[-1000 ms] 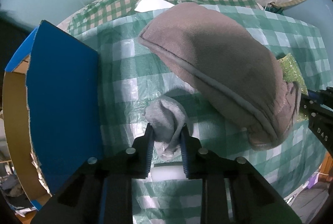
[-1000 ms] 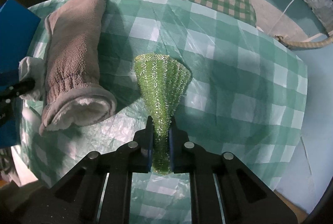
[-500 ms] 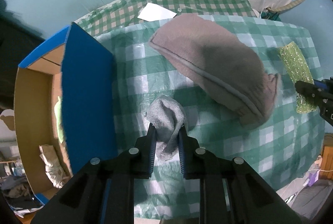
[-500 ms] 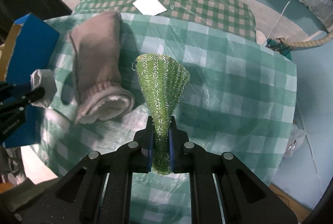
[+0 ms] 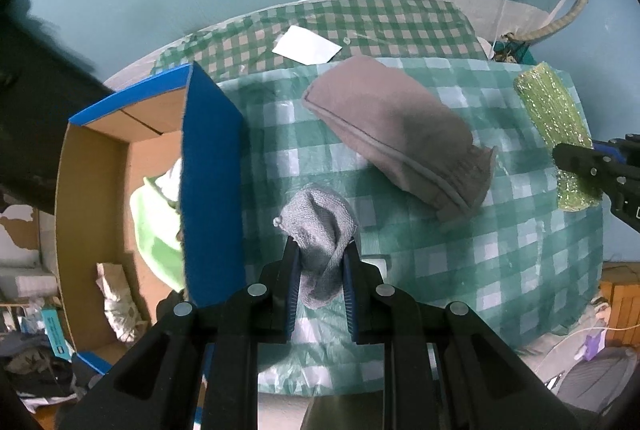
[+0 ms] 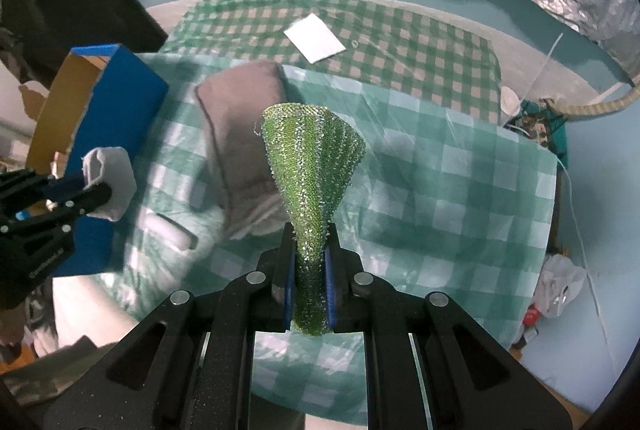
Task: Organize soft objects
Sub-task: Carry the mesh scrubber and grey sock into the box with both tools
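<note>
Left hand-held gripper (image 5: 319,272) clamped on grey sock (image 5: 320,226), box (image 5: 120,166) just to its left, so it's nearer; right hand-held gripper (image 6: 311,272) pinches green scrubber (image 6: 312,166) over bench (image 6: 460,190), box well left.

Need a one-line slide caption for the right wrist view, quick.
Right gripper lifts a sparkly green scrubbing cloth above the checked tablecloth, beige mitt below.

Pinched grey sock (image 5: 320,230), glittery green cloth (image 6: 310,174), flat taupe mitt (image 5: 400,134).
</note>
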`<state>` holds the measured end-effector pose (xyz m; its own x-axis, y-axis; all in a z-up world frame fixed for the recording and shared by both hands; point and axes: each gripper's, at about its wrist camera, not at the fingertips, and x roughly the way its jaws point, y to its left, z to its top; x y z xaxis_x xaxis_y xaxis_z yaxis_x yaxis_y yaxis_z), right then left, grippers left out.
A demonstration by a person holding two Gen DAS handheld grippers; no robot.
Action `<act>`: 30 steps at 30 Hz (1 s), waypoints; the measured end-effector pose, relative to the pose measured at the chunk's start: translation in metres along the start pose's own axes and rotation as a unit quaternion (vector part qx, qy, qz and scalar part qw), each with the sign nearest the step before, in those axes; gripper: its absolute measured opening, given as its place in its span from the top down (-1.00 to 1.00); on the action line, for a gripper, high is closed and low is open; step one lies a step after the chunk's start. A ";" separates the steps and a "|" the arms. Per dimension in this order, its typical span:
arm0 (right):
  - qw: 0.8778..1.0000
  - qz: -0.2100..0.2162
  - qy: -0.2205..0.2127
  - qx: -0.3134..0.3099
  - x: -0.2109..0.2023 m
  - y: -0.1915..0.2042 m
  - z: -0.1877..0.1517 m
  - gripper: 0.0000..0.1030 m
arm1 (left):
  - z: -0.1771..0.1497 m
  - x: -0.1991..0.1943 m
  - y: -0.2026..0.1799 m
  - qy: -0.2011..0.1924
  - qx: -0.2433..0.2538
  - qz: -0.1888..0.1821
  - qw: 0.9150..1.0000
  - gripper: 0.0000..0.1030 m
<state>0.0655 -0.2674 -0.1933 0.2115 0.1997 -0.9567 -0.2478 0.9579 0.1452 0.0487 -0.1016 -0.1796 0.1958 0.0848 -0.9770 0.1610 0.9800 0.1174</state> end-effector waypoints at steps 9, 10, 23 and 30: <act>1.000 0.016 -0.014 -0.017 -0.023 0.023 0.006 0.82 | -0.012 -0.031 0.012 -0.025 0.000 0.018 1.000 0.63; 0.999 0.019 -0.016 -0.021 -0.026 0.027 0.007 0.82 | -0.014 -0.033 0.015 -0.026 -0.002 0.020 0.999 0.63; 0.996 0.046 -0.029 -0.072 -0.042 0.083 0.024 0.82 | -0.030 -0.051 0.064 -0.034 -0.046 0.035 0.998 0.63; 0.992 0.060 -0.027 -0.105 -0.039 0.116 0.035 0.82 | -0.039 -0.055 0.091 -0.033 -0.076 0.042 0.996 0.63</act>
<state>0.0617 -0.1574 -0.1299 0.2169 0.3259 -0.9202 -0.4640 0.8637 0.1966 0.0147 -0.0096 -0.1223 0.2667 0.1602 -0.9504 -0.0065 0.9864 0.1645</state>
